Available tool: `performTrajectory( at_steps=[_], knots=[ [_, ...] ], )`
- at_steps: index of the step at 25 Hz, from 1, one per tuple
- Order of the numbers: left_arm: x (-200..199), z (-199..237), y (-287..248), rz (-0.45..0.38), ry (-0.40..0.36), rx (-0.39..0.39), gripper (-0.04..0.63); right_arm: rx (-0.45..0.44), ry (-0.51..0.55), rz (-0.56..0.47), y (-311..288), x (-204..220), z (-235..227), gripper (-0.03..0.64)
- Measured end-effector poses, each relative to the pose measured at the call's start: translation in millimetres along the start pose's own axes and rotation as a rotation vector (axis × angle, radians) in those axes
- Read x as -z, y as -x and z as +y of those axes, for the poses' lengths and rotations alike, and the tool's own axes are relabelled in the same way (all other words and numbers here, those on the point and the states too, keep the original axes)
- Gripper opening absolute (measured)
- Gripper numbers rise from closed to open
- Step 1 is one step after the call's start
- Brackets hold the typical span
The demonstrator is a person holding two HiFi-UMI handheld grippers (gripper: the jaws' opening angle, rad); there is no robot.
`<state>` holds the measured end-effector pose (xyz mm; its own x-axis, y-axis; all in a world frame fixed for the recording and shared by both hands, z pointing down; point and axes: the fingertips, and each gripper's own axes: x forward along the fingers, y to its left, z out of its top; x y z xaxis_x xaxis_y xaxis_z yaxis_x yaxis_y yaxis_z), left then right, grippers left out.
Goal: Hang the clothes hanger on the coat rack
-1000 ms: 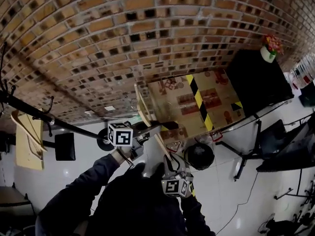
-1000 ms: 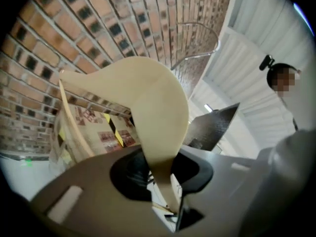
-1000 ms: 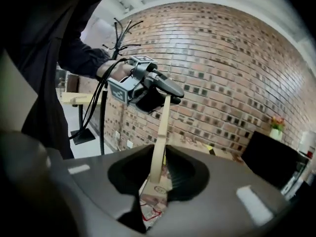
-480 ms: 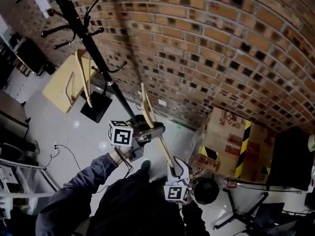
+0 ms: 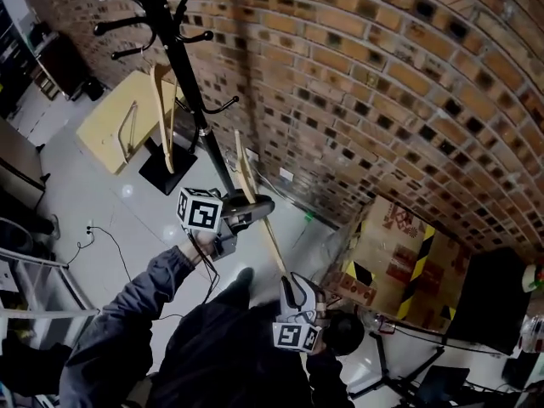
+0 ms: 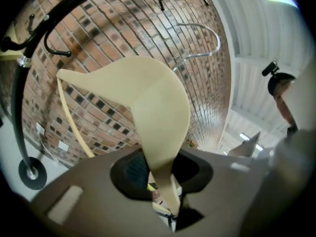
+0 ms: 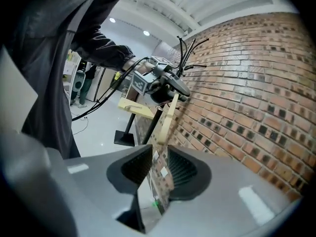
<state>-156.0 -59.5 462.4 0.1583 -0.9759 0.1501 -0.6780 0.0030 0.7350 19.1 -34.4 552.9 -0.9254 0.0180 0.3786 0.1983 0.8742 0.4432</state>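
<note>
A pale wooden clothes hanger (image 5: 255,201) slants between my two grippers. My left gripper (image 5: 255,207) is shut on its upper middle, and in the left gripper view the wood (image 6: 153,102) runs down between the pads, with the metal hook (image 6: 202,38) above. My right gripper (image 5: 291,289) is at the hanger's lower end. Its jaws have just been opening, and the hanger tip (image 7: 165,117) lies just ahead of the parted pads, untouched. The black coat rack (image 5: 170,41) stands up-left of the left gripper, close to the wall, with another wooden hanger (image 5: 161,113) on it.
A brick wall (image 5: 382,100) runs behind the rack. The rack's square base (image 5: 166,177) sits on the white floor beside a pale board (image 5: 115,130). A cardboard box (image 5: 387,245) and a black stand (image 5: 399,355) are at the right. A cable (image 5: 102,236) lies on the floor at the left.
The head view has swung from the cardboard box to the coat rack. Both grippers and the hanger now sit closer to the rack's pole, which has come nearer in the last half second.
</note>
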Motion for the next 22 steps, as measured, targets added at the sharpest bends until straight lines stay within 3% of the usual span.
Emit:
performTrajectory(
  at_steps=[7, 12, 20, 22],
  knots=[
    [-29, 65, -13, 0.020, 0.053, -0.005, 0.094, 0.080, -0.073, 0.093, 10, 9, -38, 0.103],
    [-53, 126, -11, 0.009, 0.088, -0.056, 0.094, 0.134, -0.173, 0.070, -2, -9, -85, 0.103],
    [-87, 186, -10, -0.036, 0.147, -0.063, 0.094, 0.005, -0.368, 0.063, -92, -74, -140, 0.101],
    [-94, 202, -7, -0.051, 0.172, -0.074, 0.094, -0.045, -0.362, 0.068, -122, -97, -150, 0.101]
  ],
)
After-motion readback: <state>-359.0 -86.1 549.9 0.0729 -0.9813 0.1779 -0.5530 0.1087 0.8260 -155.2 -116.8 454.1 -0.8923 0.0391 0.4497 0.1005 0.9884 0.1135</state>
